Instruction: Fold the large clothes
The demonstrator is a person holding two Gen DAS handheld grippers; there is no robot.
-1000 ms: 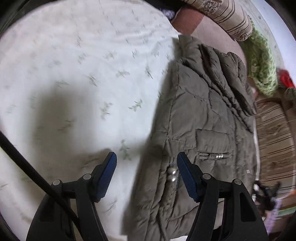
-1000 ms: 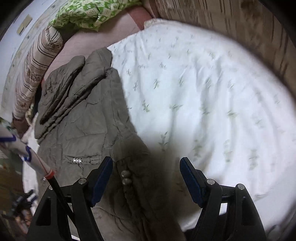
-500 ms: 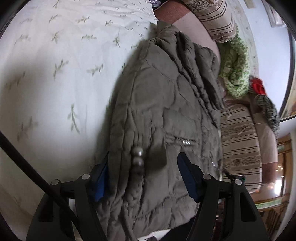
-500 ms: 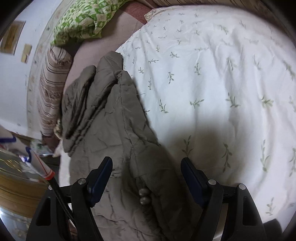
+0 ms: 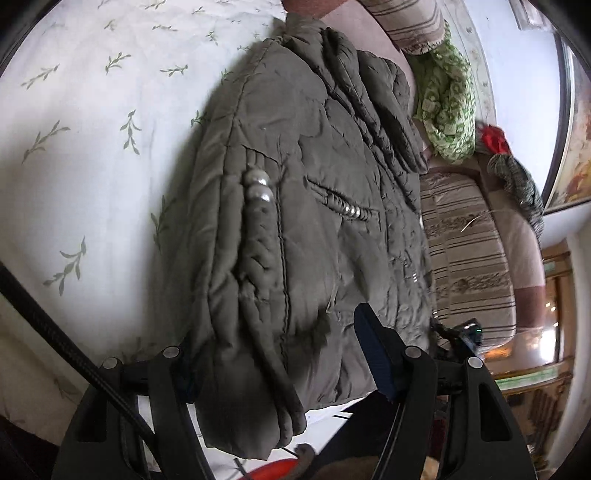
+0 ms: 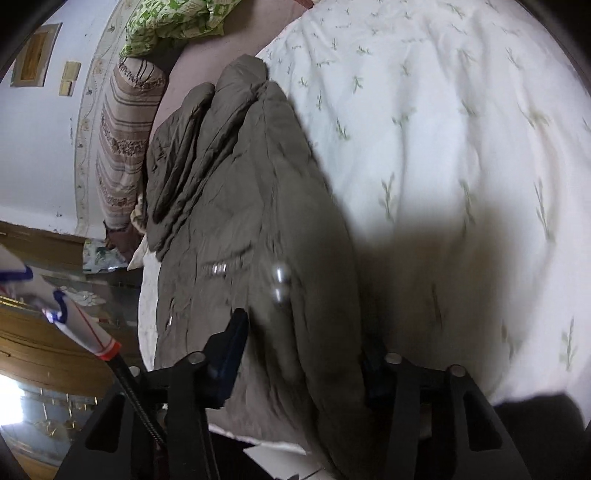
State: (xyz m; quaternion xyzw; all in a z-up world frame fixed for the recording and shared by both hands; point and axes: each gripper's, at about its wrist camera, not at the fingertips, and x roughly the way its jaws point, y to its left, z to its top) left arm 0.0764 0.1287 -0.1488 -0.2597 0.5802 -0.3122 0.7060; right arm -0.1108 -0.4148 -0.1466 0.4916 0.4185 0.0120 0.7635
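An olive-grey padded jacket (image 5: pixel 314 166) lies folded on the white leaf-print sheet (image 5: pixel 92 147), sleeves bunched at its far end. Two shiny snap buttons (image 5: pixel 258 186) mark its front edge. My left gripper (image 5: pixel 277 347) straddles the near hem. The right blue pad (image 5: pixel 373 354) stands clear of the cloth and the left pad is hidden under the fold. In the right wrist view the jacket (image 6: pixel 236 192) fills my right gripper (image 6: pixel 303 339), whose jaws are closing. Both pads touch the thick front edge below the snap buttons (image 6: pixel 279 284).
The white sheet (image 6: pixel 443 147) spreads wide beside the jacket. A striped bolster (image 6: pixel 122 140) and a green patterned cloth (image 6: pixel 173 18) lie at the head of the bed. A striped blanket (image 5: pixel 469 258) lies along the bed's side. A black cable (image 5: pixel 48 317) crosses the left wrist view.
Both grippers have come down over the jacket's near hem, which now sits between their fingers. The right jaws have narrowed onto the cloth. The left jaws keep the same width.
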